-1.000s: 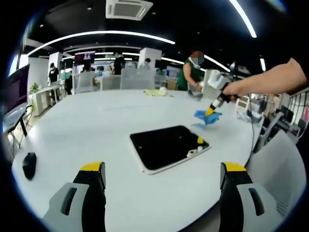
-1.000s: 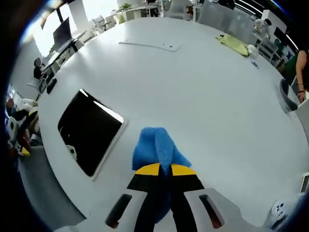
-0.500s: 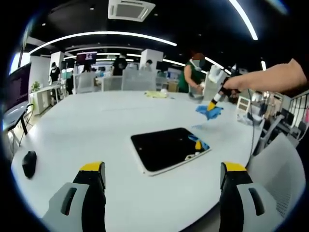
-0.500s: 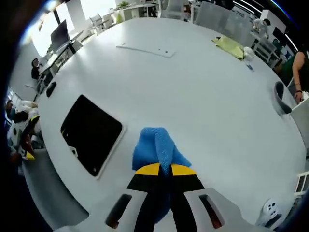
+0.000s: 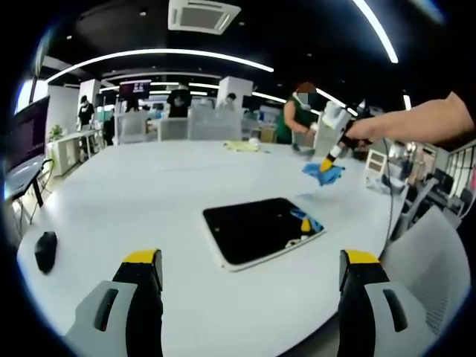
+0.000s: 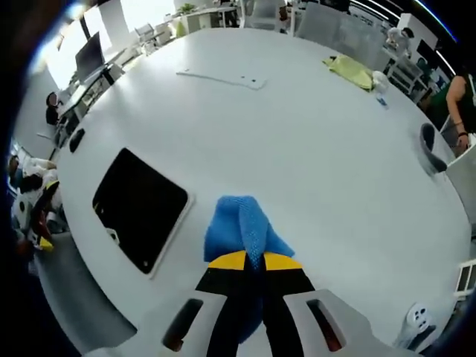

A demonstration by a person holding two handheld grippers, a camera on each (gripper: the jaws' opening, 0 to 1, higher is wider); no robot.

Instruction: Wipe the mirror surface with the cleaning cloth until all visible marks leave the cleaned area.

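Currently pre-wipe: right gripper pinches blue cleaning cloth above table; mirror lies centre-left, unwiped. Left gripper jaws spread, empty. Next: lower cloth onto mirror.

A blue cleaning cloth, a black-faced mirror with pale edging, and a white table.

White table: mirror, mouse, yellow cloth.
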